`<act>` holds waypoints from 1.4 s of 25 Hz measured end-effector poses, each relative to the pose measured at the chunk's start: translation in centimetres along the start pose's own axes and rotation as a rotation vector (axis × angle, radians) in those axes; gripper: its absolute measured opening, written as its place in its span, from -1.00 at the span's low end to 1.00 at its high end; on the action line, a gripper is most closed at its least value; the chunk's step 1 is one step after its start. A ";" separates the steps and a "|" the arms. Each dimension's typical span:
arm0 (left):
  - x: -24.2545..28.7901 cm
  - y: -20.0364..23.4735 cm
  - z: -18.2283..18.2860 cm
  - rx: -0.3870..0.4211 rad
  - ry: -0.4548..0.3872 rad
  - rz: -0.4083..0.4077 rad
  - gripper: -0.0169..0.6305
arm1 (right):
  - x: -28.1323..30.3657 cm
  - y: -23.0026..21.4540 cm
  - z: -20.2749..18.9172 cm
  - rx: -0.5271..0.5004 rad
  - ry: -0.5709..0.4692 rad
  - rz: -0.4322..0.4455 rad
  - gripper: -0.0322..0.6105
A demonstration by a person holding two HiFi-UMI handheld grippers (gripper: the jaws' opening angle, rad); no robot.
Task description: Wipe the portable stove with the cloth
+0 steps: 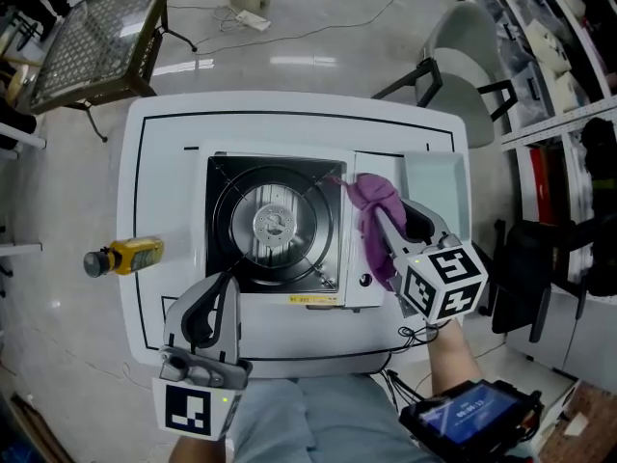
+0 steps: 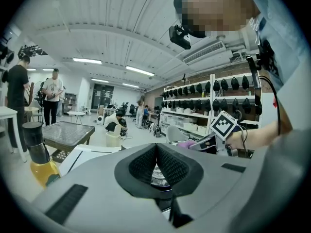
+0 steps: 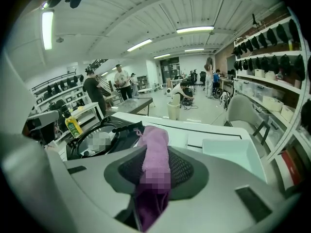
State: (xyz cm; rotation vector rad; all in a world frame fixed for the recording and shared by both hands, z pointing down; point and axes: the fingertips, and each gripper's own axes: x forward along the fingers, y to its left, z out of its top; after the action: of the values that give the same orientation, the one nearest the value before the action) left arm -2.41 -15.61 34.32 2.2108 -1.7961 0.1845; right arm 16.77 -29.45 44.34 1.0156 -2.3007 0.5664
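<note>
The portable stove, black-topped with a round silver burner pan, stands mid-table. A purple cloth lies over its right side, next to the burner pan. My right gripper is shut on that cloth and comes in from the lower right. In the right gripper view the cloth hangs out between the jaws, with the stove to its left. My left gripper hovers over the stove's front left corner. In its own view my left gripper has its pads together and nothing between them.
A yellow bottle with a black cap stands on the table left of the stove. A shallow white tray sits right of the stove. A chair is behind the table's far right, a glass-topped side table at far left.
</note>
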 end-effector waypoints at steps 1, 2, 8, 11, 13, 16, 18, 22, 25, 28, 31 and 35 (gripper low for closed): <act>0.1 0.2 0.1 -0.003 -0.002 0.000 -0.89 | 0.3 -0.2 0.2 0.001 0.004 -0.001 -0.48; 0.2 0.3 0.2 -0.005 -0.007 -0.001 -0.89 | 0.5 -0.4 0.4 0.001 0.007 -0.002 -0.48; 0.0 1.9 -0.4 -0.025 0.006 0.020 -0.89 | 2.1 -1.4 1.9 -0.014 0.025 -0.018 -0.48; 0.0 2.6 -0.7 -0.035 0.013 0.027 -0.89 | 2.9 -1.9 2.5 -0.028 0.036 -0.026 -0.48; 0.2 2.9 -0.3 -0.034 -0.004 0.023 -0.89 | 3.3 -2.2 2.9 -0.033 0.045 -0.030 -0.48; 0.1 3.5 -0.4 -0.042 0.000 0.029 -0.89 | 4.0 -2.6 3.6 -0.046 0.058 -0.036 -0.48; -0.1 3.9 -0.8 -0.056 0.012 0.037 -0.89 | 4.5 -2.8 4.1 -0.053 0.067 -0.038 -0.48; -0.6 4.9 -0.9 -0.065 0.013 0.045 -0.89 | 5.7 -3.1 5.0 -0.077 0.083 -0.050 -0.48; -1.3 5.8 -0.7 -0.067 0.005 0.066 -0.89 | 6.4 -3.1 5.6 -0.111 0.090 -0.062 -0.48; -2.4 6.5 -0.2 -0.065 -0.006 0.088 -0.89 | 7.0 -3.3 6.4 -0.137 0.089 -0.080 -0.48; -3.4 6.9 0.5 -0.051 -0.017 0.101 -0.89 | 7.1 -3.5 7.8 -0.163 0.063 -0.101 -0.51; -4.4 7.3 1.6 -0.033 -0.051 0.119 -0.89 | 5.8 -2.9 11.2 -0.202 -0.011 -0.096 -0.52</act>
State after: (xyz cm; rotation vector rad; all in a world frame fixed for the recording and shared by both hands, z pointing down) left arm -10.59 -13.27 32.58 2.1056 -1.9453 0.1234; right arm 12.20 -40.79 40.06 1.0258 -2.2518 0.2836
